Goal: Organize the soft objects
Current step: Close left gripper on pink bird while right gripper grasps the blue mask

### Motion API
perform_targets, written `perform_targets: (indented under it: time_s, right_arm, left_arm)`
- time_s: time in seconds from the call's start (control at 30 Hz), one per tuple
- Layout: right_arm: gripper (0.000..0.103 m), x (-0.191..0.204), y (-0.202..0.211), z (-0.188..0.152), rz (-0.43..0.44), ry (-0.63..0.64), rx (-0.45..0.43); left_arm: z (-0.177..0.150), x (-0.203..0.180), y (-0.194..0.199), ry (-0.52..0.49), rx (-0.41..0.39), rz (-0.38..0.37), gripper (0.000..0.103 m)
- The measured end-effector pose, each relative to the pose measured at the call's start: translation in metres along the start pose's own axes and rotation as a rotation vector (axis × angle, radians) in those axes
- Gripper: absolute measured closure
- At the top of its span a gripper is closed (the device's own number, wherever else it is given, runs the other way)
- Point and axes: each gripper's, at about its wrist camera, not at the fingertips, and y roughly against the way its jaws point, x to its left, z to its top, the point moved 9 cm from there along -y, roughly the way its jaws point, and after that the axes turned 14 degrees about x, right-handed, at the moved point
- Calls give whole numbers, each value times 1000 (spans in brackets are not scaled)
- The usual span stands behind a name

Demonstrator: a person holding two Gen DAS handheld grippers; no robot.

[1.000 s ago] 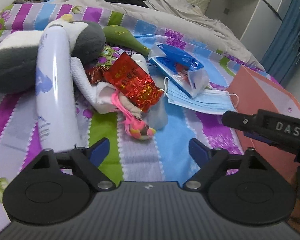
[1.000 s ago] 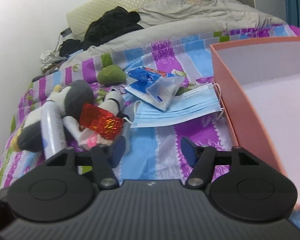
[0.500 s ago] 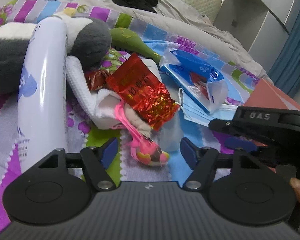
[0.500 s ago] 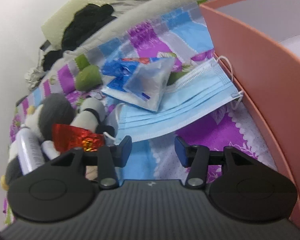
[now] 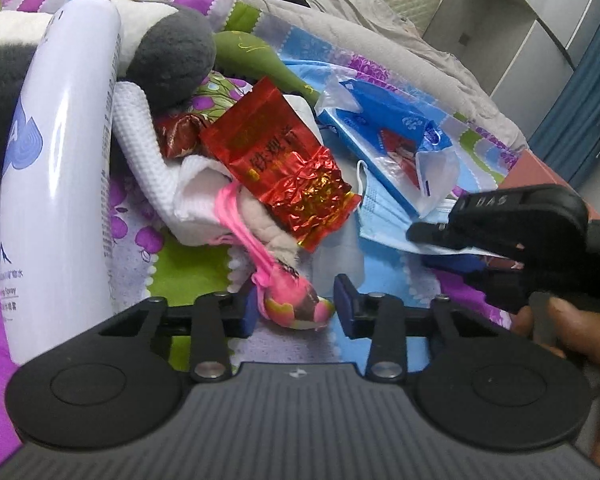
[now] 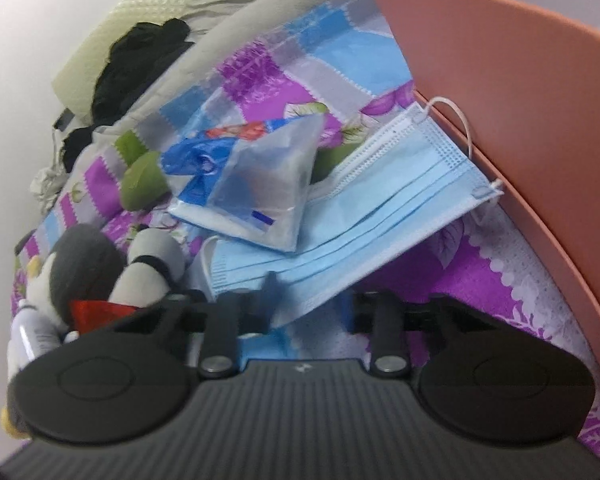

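Fingers of the left gripper [image 5: 295,309] sit apart around a pink toy [image 5: 296,307]; the right gripper [image 6: 307,307] fingers sit apart around a blue mask [image 6: 364,216].

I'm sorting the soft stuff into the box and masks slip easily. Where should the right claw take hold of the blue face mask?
Grip the blue face mask by its near lower edge, where the right claw already straddles it, coming in low from the front. That edge looks free and thin. Farther back the clear packet lies on it, and the far ear loop sits against the orange box.
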Motion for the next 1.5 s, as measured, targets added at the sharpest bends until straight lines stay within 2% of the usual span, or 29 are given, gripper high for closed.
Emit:
perform_targets:
  time_s: [0.1, 0.3, 0.7, 1.17, 1.5]
  right_arm:
    - [92, 0, 1, 1, -6, 5, -11]
    - [98, 6, 19, -6, -21, 63, -19]
    - [99, 17, 75, -40, -51, 181, -19]
    - [99, 21, 137, -106, -77, 340, 9]
    - [99, 16, 169, -138, -63, 407, 31]
  left_arm:
    - [-2, -3, 3, -14, -1, 9, 60]
    - [-8, -7, 17, -16, 1, 3, 60]
    - [-26, -12, 78, -31, -27, 18, 60]
    - [-69, -26, 148, -70, -48, 34, 60]
    - [-94, -46, 169, -101, -23, 36, 60]
